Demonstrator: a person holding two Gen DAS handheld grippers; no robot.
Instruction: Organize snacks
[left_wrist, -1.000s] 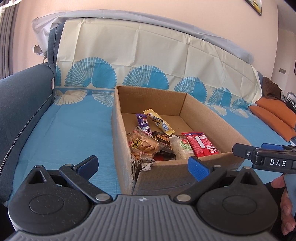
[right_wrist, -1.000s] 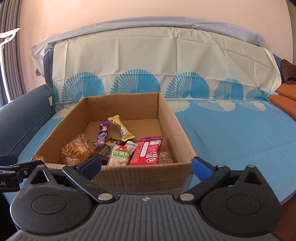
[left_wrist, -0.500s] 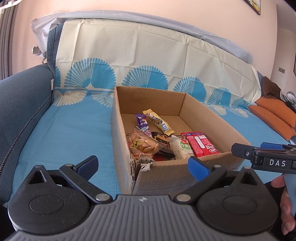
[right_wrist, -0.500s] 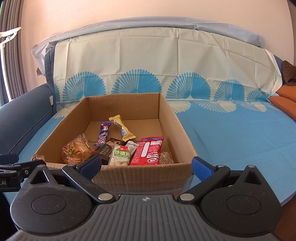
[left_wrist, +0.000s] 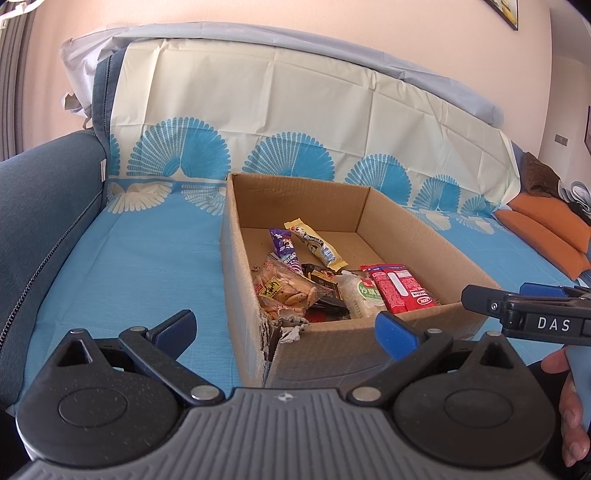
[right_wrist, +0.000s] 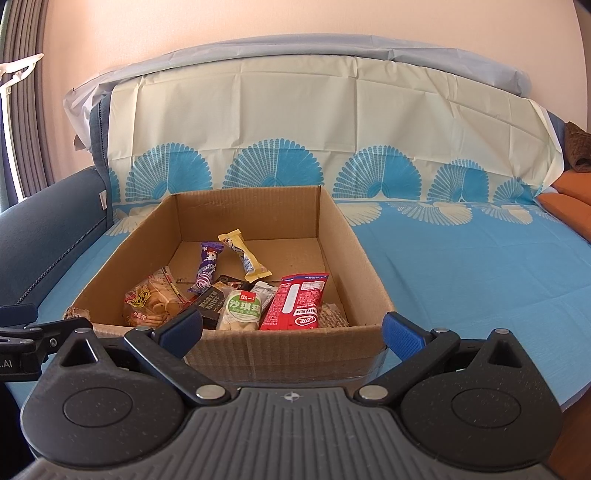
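Observation:
An open cardboard box (left_wrist: 236, 258) (right_wrist: 354, 243) stands on the blue sofa cover. Inside lie several snacks: a red packet (right_wrist: 295, 302) (left_wrist: 397, 291), a green-and-white packet (right_wrist: 242, 310), a clear bag of biscuits (right_wrist: 153, 301) (left_wrist: 284, 291), a purple bar (right_wrist: 207, 267) and a yellow bar (right_wrist: 245, 256). My left gripper (left_wrist: 284, 332) is open and empty just before the box's torn near corner. My right gripper (right_wrist: 291, 330) is open and empty at the box's near wall; it also shows in the left wrist view (left_wrist: 524, 306).
The sofa's dark blue armrest (left_wrist: 40, 199) rises on the left. Orange cushions (left_wrist: 550, 229) lie at the far right. The cream and blue patterned cover (right_wrist: 461, 266) spreads over seat and backrest. The seat's front edge is just under both grippers.

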